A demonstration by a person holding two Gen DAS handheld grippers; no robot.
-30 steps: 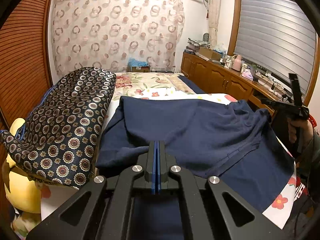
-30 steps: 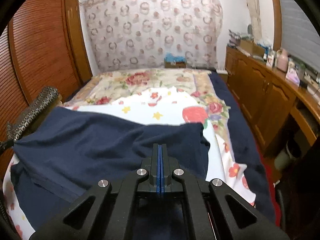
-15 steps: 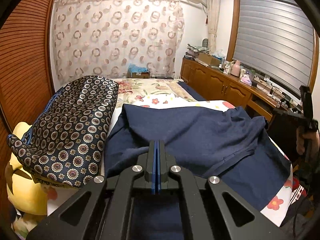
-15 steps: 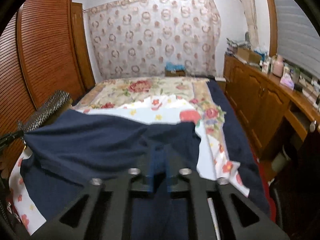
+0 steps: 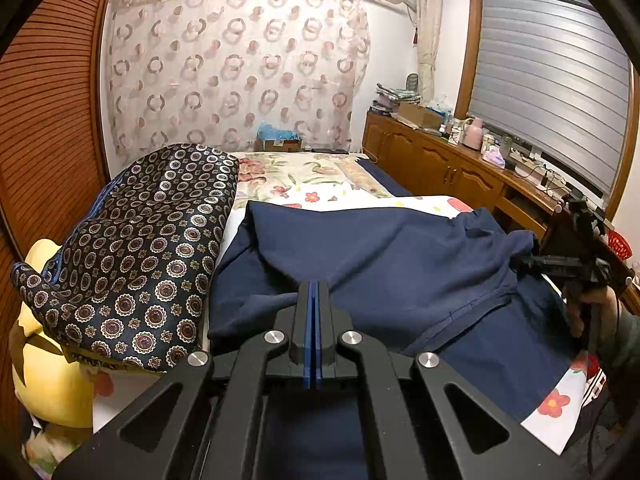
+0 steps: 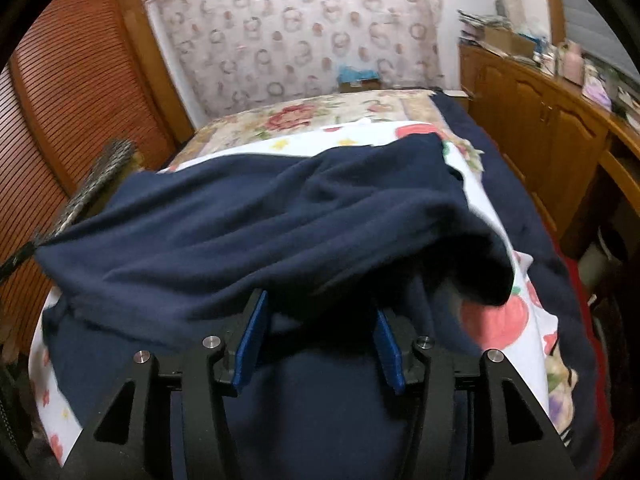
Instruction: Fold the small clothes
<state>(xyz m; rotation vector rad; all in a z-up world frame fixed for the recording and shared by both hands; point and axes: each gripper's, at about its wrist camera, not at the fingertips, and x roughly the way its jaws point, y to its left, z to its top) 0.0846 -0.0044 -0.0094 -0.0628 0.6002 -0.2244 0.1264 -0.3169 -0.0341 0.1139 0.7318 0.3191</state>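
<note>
One navy garment [image 5: 400,256], soft knit by the look of it, lies spread across the near part of the bed [image 5: 320,178], on a white floral sheet [image 5: 552,404] that reaches the bed's near right corner. Its near edge is folded over toward the far side and bunched. The left hand-held gripper [image 5: 313,300] is fully closed, its blue pads pinching the doubled navy edge near the bed's left side. The right hand-held gripper [image 6: 318,338] has just been opening; its jaws now stand about half apart, with cloth lying loosely between the pads [image 6: 250,338] and not pressed, so that side seems released. The fabric looks light, limp and not slippery: it will sag and crease wherever unsupported, so I judge it best taken at a hem or corner, both layers together, and laid down flat rather than dropped. A sewn seam runs diagonally across the right half and would make a fair fold line. Counted: one garment, two grippers, one patterned cushion [image 5: 132,252] at the bed's left edge, one yellow plush toy [image 5: 44,380] beneath it
</note>
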